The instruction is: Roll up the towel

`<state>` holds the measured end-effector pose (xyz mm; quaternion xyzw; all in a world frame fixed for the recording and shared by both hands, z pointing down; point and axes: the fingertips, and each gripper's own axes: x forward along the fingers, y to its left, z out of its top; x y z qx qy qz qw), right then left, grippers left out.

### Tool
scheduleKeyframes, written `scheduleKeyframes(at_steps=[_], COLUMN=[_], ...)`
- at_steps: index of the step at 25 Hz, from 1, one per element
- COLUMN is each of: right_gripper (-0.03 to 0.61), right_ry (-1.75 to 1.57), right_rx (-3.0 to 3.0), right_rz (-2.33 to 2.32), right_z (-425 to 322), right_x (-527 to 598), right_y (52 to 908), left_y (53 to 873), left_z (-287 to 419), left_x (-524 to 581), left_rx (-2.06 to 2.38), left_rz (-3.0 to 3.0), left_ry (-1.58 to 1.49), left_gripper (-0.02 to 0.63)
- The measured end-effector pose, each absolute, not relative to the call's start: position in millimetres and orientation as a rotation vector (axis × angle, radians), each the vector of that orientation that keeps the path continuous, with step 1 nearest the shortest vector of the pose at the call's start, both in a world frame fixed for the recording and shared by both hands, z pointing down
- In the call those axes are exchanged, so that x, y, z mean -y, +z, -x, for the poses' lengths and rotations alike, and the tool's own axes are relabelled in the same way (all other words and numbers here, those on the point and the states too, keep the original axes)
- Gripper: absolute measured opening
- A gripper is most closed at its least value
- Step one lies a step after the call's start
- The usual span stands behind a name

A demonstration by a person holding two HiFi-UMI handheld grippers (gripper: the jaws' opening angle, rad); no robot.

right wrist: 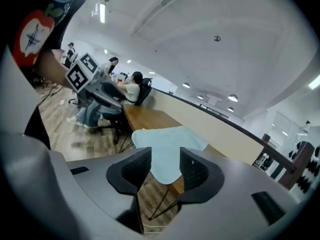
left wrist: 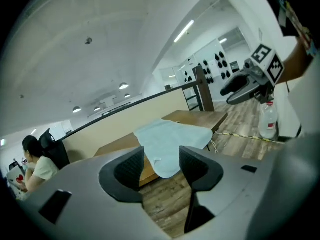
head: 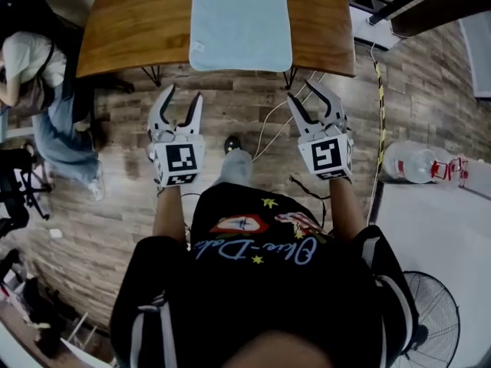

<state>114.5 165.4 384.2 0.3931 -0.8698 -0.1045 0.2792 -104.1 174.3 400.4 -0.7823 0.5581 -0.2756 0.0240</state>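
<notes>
floor: wood planks | table: wooden | ceiling: white, strip lights

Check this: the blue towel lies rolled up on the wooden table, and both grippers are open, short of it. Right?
No: the head view shows the towel spread flat, not rolled, on the wooden table. The left gripper and right gripper are open, short of it.

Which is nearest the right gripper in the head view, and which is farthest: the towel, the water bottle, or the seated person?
1. Towel, just ahead on the table.
2. Water bottle, on the floor, right side.
3. Seated person, far left.
</notes>
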Motion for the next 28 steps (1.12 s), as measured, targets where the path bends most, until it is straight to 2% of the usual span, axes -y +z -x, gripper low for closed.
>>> scheduleKeyframes(at_steps=[16,28], right_gripper=[0.167,0.173], right_ry=[-0.368,-0.433], right_rx=[2.04,1.929], right_rz=[-0.716,-0.504], right_z=[-113,-125], right_x=[-104,-94], right_y=[490,547], left_y=[521,567], left_z=[126,126], left_x=[-104,-91], left_rx=[-1.313,-1.014], left_rz=[2.319,2.07], left_ry=[-1.367,-1.579], left_gripper=[0.222,0.222])
